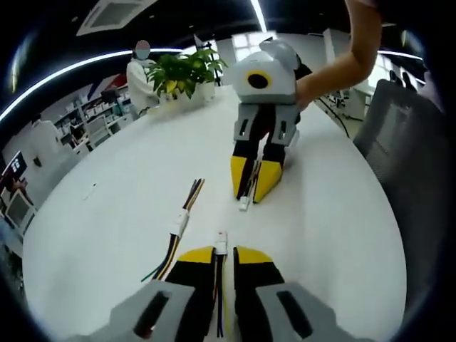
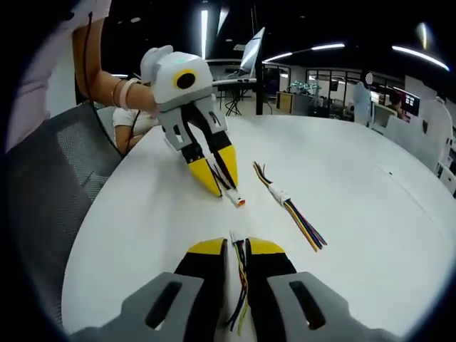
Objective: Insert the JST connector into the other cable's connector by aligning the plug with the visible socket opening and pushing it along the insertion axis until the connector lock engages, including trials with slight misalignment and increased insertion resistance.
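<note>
I see a wide white worktop point(image 1: 107, 214) spreading under both views, with a potted plant point(image 1: 184, 71) at its far edge in the left gripper view.

My left claw point(image 1: 224, 254) is clenched on a thin bundle of coloured wires; its small white connector point(image 1: 221, 242) pokes out just past the yellow tips, pointing toward the other claw. In the right gripper view the same claw point(image 2: 229, 188) comes down tilted, and its white connector point(image 2: 236, 199) sits at the tips, close to or on the worktop.

My right claw point(image 2: 237, 246) is likewise clenched on a cable, with yellow, blue and dark wires running back between the black fingers and a small white plug end point(image 2: 232, 237) barely showing at the tips. In the left gripper view that claw point(image 1: 251, 192) holds its white plug point(image 1: 245, 203) low over the worktop.

The two connectors face each other, apart, not mated.

A spare cable point(image 1: 178, 229) with a white housing in the middle and multicoloured wires lies loose on the worktop beside them.
</note>
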The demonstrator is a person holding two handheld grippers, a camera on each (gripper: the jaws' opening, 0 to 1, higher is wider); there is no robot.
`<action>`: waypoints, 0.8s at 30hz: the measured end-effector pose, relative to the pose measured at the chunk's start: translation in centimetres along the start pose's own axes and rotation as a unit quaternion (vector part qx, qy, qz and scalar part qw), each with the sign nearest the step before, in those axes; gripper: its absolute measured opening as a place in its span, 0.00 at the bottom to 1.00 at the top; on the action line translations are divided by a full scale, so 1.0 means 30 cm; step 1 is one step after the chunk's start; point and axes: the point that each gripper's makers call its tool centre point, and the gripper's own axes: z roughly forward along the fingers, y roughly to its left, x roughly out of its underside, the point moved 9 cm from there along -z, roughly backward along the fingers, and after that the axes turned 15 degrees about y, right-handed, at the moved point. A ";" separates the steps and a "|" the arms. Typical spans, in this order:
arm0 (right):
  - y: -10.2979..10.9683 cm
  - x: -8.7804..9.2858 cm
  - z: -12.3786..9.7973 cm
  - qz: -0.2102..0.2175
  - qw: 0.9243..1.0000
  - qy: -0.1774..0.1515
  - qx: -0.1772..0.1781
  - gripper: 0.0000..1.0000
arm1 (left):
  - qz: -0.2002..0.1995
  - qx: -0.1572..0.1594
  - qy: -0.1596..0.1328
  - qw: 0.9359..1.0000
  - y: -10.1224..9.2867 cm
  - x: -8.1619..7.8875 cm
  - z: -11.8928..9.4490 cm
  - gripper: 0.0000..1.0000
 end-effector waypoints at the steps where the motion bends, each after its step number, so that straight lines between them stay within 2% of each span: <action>1: -0.001 0.000 0.000 0.000 1.000 -0.001 0.000 0.07 | -0.001 0.000 0.004 1.000 0.000 0.004 0.004 0.02; 2: -0.001 0.000 0.000 0.000 1.000 -0.001 0.001 0.07 | -0.008 0.004 -0.006 1.000 -0.001 0.001 0.005 0.02; 6: -0.006 0.004 0.001 0.004 1.000 -0.004 0.000 0.06 | -0.045 0.017 -0.013 0.999 0.002 0.007 0.012 0.00; 11: -0.011 0.003 0.002 0.007 1.000 -0.007 -0.001 0.04 | -0.037 0.012 -0.010 0.999 0.002 0.000 0.015 0.00; 17: -0.012 0.002 0.004 0.010 1.000 -0.006 -0.001 0.04 | -0.070 0.006 0.000 0.998 0.011 0.001 0.014 0.00; 20: -0.013 -0.004 0.003 0.012 1.000 -0.001 0.000 0.03 | -0.100 0.012 -0.015 0.995 0.021 0.000 0.004 0.00; 24: -0.015 -0.014 -0.007 0.012 1.000 0.004 0.005 0.03 | -0.100 0.015 -0.023 0.995 0.030 -0.009 -0.012 0.00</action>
